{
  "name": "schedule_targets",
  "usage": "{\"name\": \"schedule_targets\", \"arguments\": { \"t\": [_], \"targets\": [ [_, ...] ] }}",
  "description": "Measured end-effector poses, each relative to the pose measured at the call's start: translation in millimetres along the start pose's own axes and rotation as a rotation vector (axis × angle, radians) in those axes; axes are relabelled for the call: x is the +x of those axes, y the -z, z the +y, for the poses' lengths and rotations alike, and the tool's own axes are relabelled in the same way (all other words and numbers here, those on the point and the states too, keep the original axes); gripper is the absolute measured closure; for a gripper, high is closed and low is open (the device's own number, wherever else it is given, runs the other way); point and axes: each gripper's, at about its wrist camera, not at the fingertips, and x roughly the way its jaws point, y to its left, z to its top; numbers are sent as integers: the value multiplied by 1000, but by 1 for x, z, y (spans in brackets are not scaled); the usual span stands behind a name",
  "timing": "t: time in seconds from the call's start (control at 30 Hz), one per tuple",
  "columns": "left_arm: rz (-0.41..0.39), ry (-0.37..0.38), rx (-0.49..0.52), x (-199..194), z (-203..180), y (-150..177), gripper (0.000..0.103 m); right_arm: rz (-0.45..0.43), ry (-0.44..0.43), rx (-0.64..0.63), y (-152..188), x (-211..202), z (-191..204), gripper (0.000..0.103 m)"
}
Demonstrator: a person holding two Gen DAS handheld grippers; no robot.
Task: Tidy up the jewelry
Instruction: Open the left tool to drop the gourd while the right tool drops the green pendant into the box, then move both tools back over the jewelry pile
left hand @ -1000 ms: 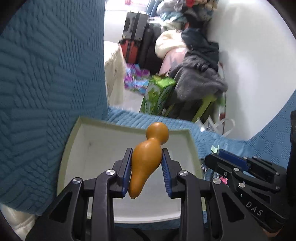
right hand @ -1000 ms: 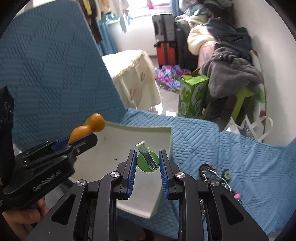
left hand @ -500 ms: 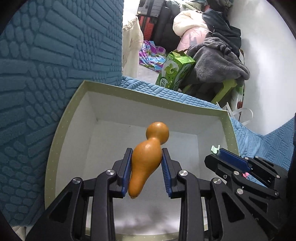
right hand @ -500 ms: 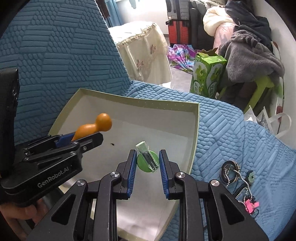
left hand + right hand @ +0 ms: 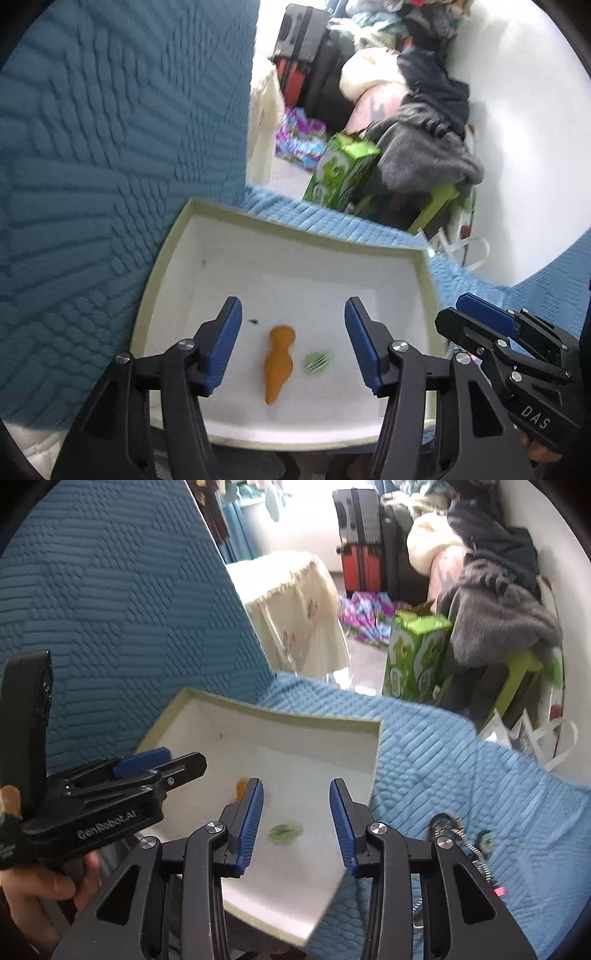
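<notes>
Below the parted left claw and right claw, just opened and empty, the orange gourd charm and green piece are seen in the box; the loose pieces could be knocked if either claw is lowered.

Bright, soft daylight from the far end of the room; white wall nearly blown out. Heavy fisheye bend, black corners. Motion blur smears the green piece and blue cover. Shadows faint.
</notes>
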Motion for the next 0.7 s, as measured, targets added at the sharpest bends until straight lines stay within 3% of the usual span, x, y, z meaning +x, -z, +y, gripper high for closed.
{"name": "schedule_targets", "arguments": {
  "t": [0.33,0.7],
  "targets": [
    [-156,50,35,-59,-33,-1,44,-137,10,2,8,-78,-10,68],
    [-223,112,99,-85,-76,3,44,-221,49,13,18,-124,-34,67]
  ]
}}
